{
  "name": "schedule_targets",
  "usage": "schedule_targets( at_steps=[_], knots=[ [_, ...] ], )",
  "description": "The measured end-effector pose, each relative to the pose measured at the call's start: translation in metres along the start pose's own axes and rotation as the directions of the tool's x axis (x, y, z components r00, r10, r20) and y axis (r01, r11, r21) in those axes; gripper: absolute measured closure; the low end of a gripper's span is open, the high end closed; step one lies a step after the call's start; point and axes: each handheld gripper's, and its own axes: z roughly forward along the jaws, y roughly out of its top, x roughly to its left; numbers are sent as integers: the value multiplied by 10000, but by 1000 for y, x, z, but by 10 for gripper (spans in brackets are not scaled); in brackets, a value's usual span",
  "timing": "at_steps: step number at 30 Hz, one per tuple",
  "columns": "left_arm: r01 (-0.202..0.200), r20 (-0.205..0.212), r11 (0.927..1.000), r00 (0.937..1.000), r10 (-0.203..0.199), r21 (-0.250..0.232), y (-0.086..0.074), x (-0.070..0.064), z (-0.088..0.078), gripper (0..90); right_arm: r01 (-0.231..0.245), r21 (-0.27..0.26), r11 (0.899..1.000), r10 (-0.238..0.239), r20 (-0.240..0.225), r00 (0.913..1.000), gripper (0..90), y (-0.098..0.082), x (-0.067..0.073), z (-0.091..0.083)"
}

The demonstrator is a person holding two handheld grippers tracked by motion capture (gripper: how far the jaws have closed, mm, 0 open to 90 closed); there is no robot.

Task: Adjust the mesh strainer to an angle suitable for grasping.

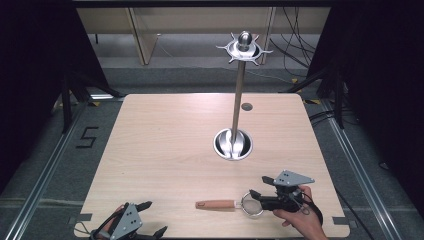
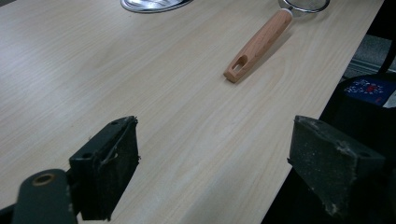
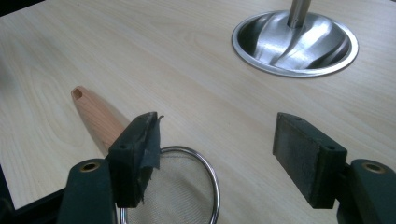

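Right at the near edge of the table, the right gripper (image 1: pixel 256 196) hangs over the strainer (image 1: pixel 251 204), jaws spread wide and gripping nothing. From the right gripper view its two black pads stand well apart, one just above the strainer's steel rim (image 3: pixel 211 173) where the mesh meets the wooden handle (image 3: pixel 95 116), the other out over bare wood. No pad presses on the ring.

And the strainer itself lies flat on the table (image 1: pixel 165 145), near the front edge, mesh bowl toward the person's right hand (image 1: pixel 300 217), handle pointing away to the left across the boards. The handle's end carries a small hanging slot, clear in the left gripper view (image 2: pixel 239 64).

Over on the other side, the left gripper (image 1: pixel 152 218) sits low at the front left corner, jaws also parted and holding nothing, well apart from the strainer. Through its camera the handle runs off diagonally with plain tabletop between.

Farther out, past the strainer, a shiny round steel base (image 1: pixel 233 143) stands toward the middle of the table, with a slim pole (image 1: pixel 239 95) rising upright from it to a crown of hooks (image 1: pixel 243 48) at the top.
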Motion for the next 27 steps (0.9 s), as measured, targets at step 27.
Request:
schedule_targets(
  at_steps=[27],
  knots=[
    [-157,12,9998,9999,157,136,-1,0,1,152,1413,694,9875,-1356,-811,9874,307,13,28,21]
  ],
)
